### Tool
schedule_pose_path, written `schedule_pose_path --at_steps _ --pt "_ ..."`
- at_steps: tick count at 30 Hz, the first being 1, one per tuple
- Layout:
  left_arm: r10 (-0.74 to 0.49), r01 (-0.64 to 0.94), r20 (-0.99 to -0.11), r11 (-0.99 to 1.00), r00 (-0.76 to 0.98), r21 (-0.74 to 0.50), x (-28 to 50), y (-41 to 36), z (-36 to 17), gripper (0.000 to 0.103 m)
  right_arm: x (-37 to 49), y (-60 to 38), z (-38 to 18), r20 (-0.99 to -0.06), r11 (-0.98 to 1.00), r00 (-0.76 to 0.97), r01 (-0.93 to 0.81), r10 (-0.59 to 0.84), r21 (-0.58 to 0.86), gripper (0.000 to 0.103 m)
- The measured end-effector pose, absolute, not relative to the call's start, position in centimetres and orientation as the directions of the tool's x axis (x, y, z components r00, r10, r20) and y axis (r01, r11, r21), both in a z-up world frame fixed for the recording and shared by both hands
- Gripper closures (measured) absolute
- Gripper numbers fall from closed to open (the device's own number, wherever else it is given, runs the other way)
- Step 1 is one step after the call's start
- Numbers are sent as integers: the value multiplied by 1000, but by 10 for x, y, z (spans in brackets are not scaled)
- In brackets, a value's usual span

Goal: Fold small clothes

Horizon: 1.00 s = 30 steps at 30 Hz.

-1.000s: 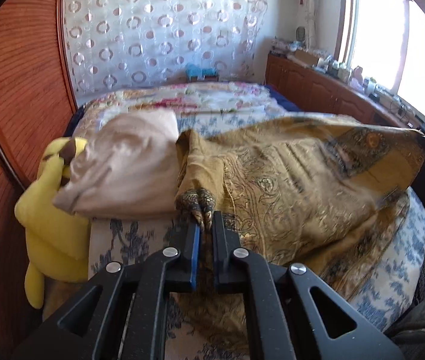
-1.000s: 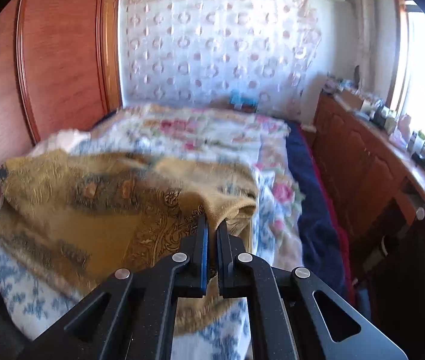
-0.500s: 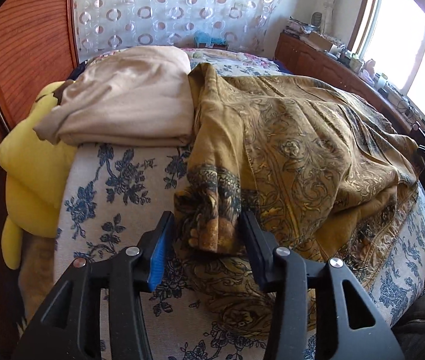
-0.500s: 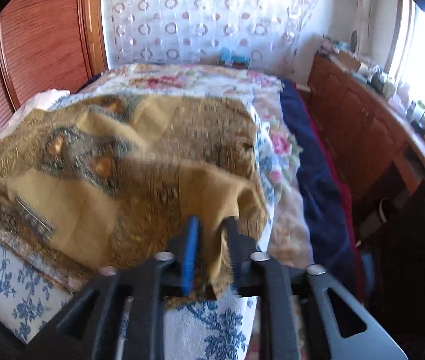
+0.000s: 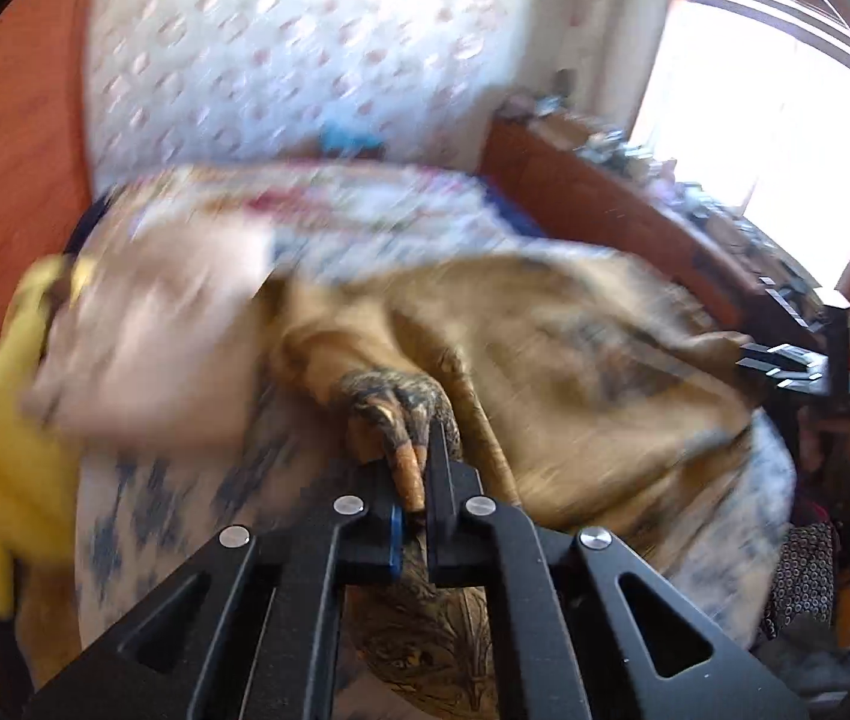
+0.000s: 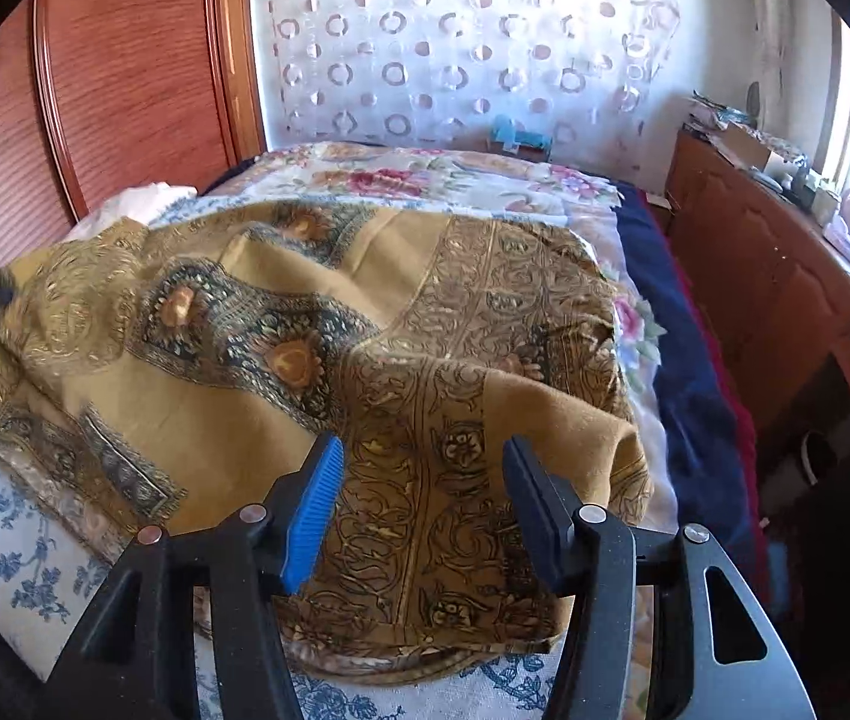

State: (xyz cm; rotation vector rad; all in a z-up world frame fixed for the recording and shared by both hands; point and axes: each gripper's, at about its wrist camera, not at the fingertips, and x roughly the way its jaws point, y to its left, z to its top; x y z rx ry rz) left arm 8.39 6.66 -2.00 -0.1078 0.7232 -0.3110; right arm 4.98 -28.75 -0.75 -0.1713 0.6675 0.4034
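Our left hand-held gripper (image 5: 419, 480) pinched the garment's (image 6: 317, 360) left corner; our right hand-held gripper (image 6: 422, 483), opening, straddled its right edge without pressing.

No readable text anywhere (only fabric patterns).

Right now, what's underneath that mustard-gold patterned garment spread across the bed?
Under the mustard-gold patterned garment lies a white sheet with blue flowers, showing at the near edge. Behind it, a floral quilt shows. Whatever sits beneath the garment's middle is covered.
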Motion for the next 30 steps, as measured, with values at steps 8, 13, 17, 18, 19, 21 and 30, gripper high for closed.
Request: schedule_pose_path --at_steps 8,13,17,18,19,21,30 --pt "-460 492 -575 864 677 -112 142 -65 59 98 31 -308 8 -566 917 753 -398 335 14 46" --pt "-524 588 -581 804 623 -94 176 -139 76 98 22 -319 4 -534 923 773 -382 342 40 46" --pt "-527 622 -595 781 607 -57 186 -181 72 97 18 -330 -1 -519 927 782 -372 345 55 46" --pt "-520 624 -605 780 603 -49 189 -187 69 89 18 -332 -4 -519 928 783 -369 342 56 46" --pt "-522 629 -614 776 592 -53 190 -191 66 79 16 -334 -6 -520 930 784 -364 338 56 46" --pt "-526 638 -624 768 578 -57 187 -191 62 68 14 -336 -7 -524 931 783 -359 335 60 46" --pt "-453 571 -640 820 621 -27 175 -147 47 32 26 -319 -2 -532 917 765 -394 364 60 46"
